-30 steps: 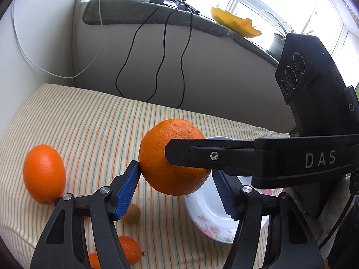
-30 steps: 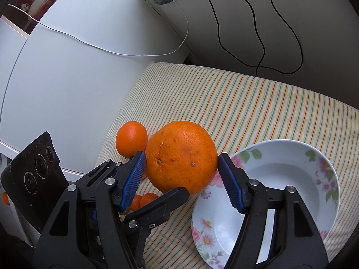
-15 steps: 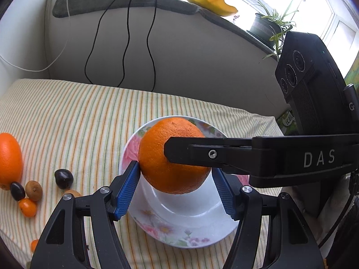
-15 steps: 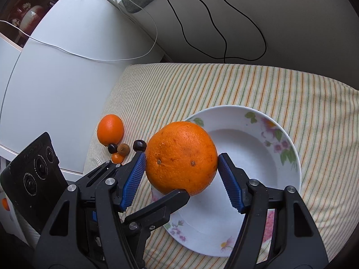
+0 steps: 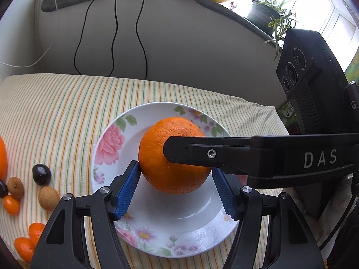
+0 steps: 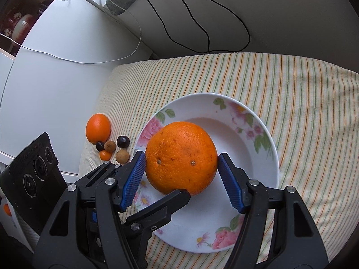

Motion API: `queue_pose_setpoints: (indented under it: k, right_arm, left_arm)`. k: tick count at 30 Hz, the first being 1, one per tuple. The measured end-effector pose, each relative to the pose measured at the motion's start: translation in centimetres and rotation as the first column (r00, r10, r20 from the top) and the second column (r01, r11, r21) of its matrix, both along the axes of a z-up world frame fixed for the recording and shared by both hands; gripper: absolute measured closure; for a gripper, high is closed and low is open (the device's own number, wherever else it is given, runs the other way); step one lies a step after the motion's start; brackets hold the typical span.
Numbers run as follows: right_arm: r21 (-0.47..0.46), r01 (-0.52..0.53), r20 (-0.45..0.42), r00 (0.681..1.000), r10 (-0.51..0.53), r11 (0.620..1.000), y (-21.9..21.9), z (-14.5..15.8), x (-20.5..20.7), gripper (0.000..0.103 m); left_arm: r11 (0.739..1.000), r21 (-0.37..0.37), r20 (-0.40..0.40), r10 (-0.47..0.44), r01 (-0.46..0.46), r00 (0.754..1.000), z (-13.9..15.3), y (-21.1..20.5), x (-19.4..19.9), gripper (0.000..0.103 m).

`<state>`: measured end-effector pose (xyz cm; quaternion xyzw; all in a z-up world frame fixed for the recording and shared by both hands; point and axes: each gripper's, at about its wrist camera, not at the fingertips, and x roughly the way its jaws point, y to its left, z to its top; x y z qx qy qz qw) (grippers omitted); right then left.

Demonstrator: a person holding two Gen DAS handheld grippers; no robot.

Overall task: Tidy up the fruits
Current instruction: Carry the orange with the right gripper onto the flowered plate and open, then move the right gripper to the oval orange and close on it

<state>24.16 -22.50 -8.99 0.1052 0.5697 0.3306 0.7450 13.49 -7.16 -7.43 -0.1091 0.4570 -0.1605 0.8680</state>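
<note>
A big orange (image 5: 157, 163) is gripped from two sides at once. My left gripper (image 5: 175, 168) is shut on it with its blue pads (image 5: 126, 188) on the left and right flanks. A finger of the right gripper (image 5: 224, 154) crosses in front of the fruit. In the right wrist view, my right gripper (image 6: 181, 155) is likewise shut on the orange (image 6: 181, 148), and a left finger (image 6: 157, 210) reaches under it. The orange hangs over the middle of the flowered white plate (image 5: 107, 143) (image 6: 258, 139). Whether it touches the plate I cannot tell.
A second orange (image 6: 98, 128) lies left of the plate on the striped cloth (image 5: 56, 103). Beside it are small fruits: a dark one (image 5: 41, 174), a brown longan (image 5: 48, 198), kumquats (image 5: 11, 204). Black cables (image 5: 114, 33) hang down the back wall. A potted plant (image 5: 264, 13) stands on the ledge.
Both grippers have carried the big orange rightwards across the cloth, from beside the plate to over its middle, and a little lower. The grip has stayed the same.
</note>
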Motion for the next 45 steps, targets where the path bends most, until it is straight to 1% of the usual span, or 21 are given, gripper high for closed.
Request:
queue_pose_setpoints:
  k: [10, 13, 15, 17, 24, 28, 30, 36, 40, 45]
  right_arm:
    - [-0.002, -0.001, 0.008, 1.0, 0.001, 1.0, -0.1, -0.1, -0.1, 0.033]
    - [-0.006, 0.0, 0.013, 1.0, 0.0, 1.0, 0.0, 0.0, -0.2, 0.033]
    - [-0.012, 0.005, 0.025, 1.0, -0.004, 1.0, 0.0, 0.1, -0.3, 0.031]
    - [-0.031, 0.023, 0.055, 0.998, -0.021, 0.999, -0.2, 0.3, -0.6, 0.026]
    - [-0.036, 0.058, 0.123, 0.991, -0.054, 0.998, -0.9, 1.9, -1.0, 0.024]
    - [-0.051, 0.071, 0.183, 0.981, -0.06, 0.996, -0.8, 2.8, -1.8, 0.017]
    - [-0.056, 0.073, 0.215, 0.975, -0.06, 0.996, -0.5, 3.2, -2.3, 0.017]
    - [-0.062, 0.056, 0.301, 0.953, -0.034, 0.997, 0.5, 4.5, -3.8, 0.017]
    - [-0.079, 0.025, 0.355, 0.935, 0.005, 0.997, 1.7, 5.3, -5.4, 0.017]
    - [-0.11, -0.031, 0.385, 0.92, 0.071, 0.993, 3.7, 5.9, -7.2, 0.017]
  left_arm:
    - [1.0, 0.014, 0.006, -0.007, 0.007, 1.0, 0.0, -0.6, 0.0, 0.037]
    - [0.999, 0.035, 0.017, -0.012, 0.012, 1.0, 0.1, -0.7, -0.3, 0.037]
    - [0.998, 0.062, 0.038, -0.008, 0.006, 0.999, 0.4, -0.8, -0.6, 0.037]
    - [0.997, 0.073, 0.05, -0.006, 0.003, 0.999, 0.6, -0.8, -0.8, 0.037]
    - [0.997, 0.075, 0.066, 0.005, -0.01, 0.998, 1.1, 0.5, -1.9, 0.037]
    - [0.996, 0.081, 0.089, 0.013, -0.02, 0.996, 1.5, 1.3, -2.8, 0.037]
    - [0.996, 0.085, 0.102, 0.013, -0.022, 0.995, 1.7, 1.7, -3.4, 0.037]
    - [0.994, 0.092, 0.147, 0.04, -0.054, 0.988, 2.7, 3.6, -5.4, 0.037]
    - [0.991, 0.108, 0.166, 0.066, -0.085, 0.984, 3.0, 5.6, -7.1, 0.037]
    - [0.983, 0.122, 0.173, 0.118, -0.14, 0.978, 2.7, 8.6, -8.9, 0.037]
